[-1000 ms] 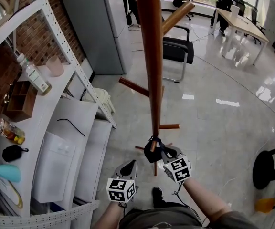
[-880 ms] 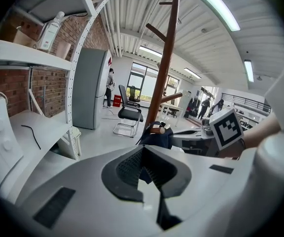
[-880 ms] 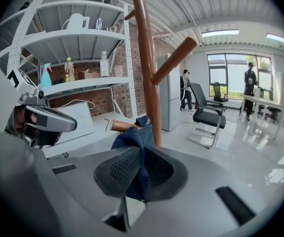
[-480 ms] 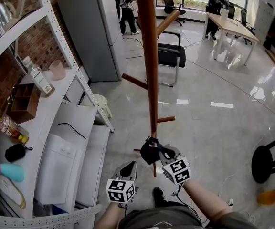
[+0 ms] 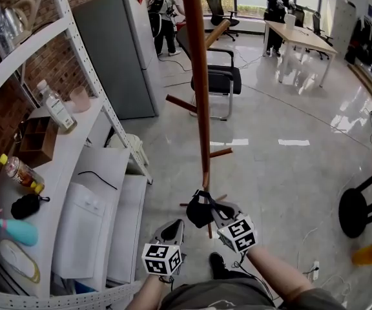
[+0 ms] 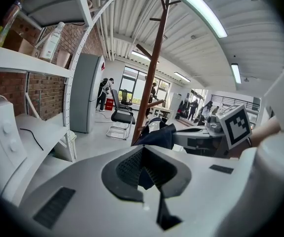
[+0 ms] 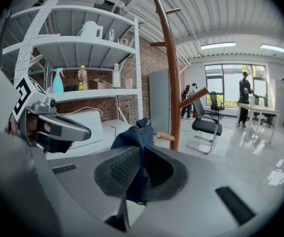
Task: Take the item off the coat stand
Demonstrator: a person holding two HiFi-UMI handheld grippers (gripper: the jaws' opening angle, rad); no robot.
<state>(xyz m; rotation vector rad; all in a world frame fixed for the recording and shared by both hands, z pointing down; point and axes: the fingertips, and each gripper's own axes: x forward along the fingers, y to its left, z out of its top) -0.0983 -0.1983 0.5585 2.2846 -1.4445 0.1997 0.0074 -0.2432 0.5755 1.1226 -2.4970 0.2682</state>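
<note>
A dark blue cloth item [image 5: 199, 213] hangs bunched from my right gripper [image 5: 213, 210], which is shut on it, low beside the brown wooden coat stand [image 5: 199, 95]. In the right gripper view the cloth [image 7: 132, 142] runs down between the pads of the right gripper [image 7: 141, 174], in front of a short peg [image 7: 164, 136] of the coat stand [image 7: 173, 83]. My left gripper [image 5: 175, 228] is just left of it, shut and holding nothing. The left gripper view has my left gripper [image 6: 144, 169] at the bottom, with the cloth [image 6: 159, 136] and the right gripper [image 6: 201, 137] close ahead.
White metal shelving [image 5: 76, 50] stands at the left with bottles, a box [image 5: 36, 139] and a spray bottle [image 5: 8, 230]. A grey cabinet [image 5: 118, 50], an office chair [image 5: 219, 76], a desk [image 5: 309, 41] and people are beyond. A black stool [image 5: 357, 212] is at the right.
The head view has tilted up, so more of the room shows. My right gripper, still holding the cloth, sits slightly lower against the pole. The left gripper has barely moved.
</note>
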